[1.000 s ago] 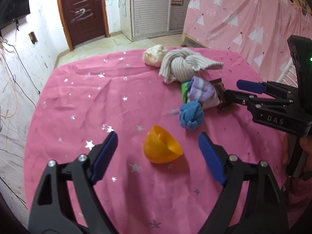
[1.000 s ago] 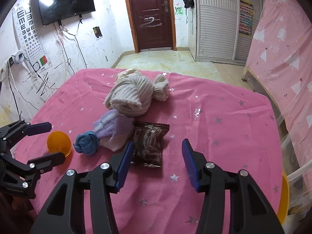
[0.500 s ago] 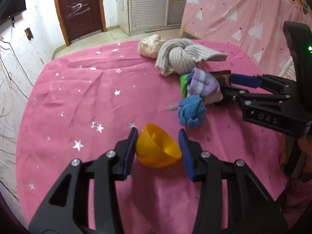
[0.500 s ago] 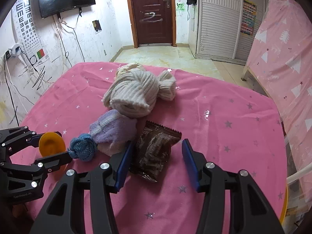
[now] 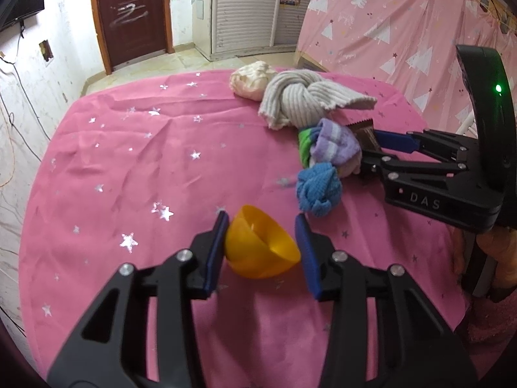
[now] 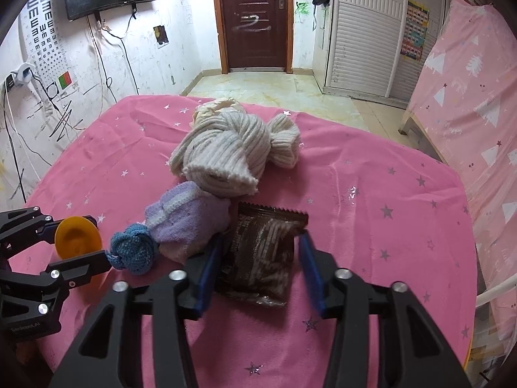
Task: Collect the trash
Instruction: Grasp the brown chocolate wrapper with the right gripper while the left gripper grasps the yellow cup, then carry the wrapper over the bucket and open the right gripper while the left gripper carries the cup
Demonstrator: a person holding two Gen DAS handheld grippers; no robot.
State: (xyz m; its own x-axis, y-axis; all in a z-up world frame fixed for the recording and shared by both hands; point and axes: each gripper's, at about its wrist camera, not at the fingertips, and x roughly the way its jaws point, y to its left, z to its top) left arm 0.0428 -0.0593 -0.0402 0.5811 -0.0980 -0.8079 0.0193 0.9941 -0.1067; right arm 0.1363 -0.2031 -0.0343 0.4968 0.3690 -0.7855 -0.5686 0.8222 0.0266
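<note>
1. Left wrist view: since a second earlier, closed from wide apart onto orange half-shell. Left gripper clamped on it, both pads touching, on near part of pink star cloth.
2. Right wrist view: moved up around brown snack packet. Right gripper closing, left pad touching, right pad just clear. Lay just right of purple sock.

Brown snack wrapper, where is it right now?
In the right wrist view the brown snack wrapper lies on the pink tablecloth between the closing right gripper's fingers, beside the purple sock, near the knotted cream cloth.
</note>
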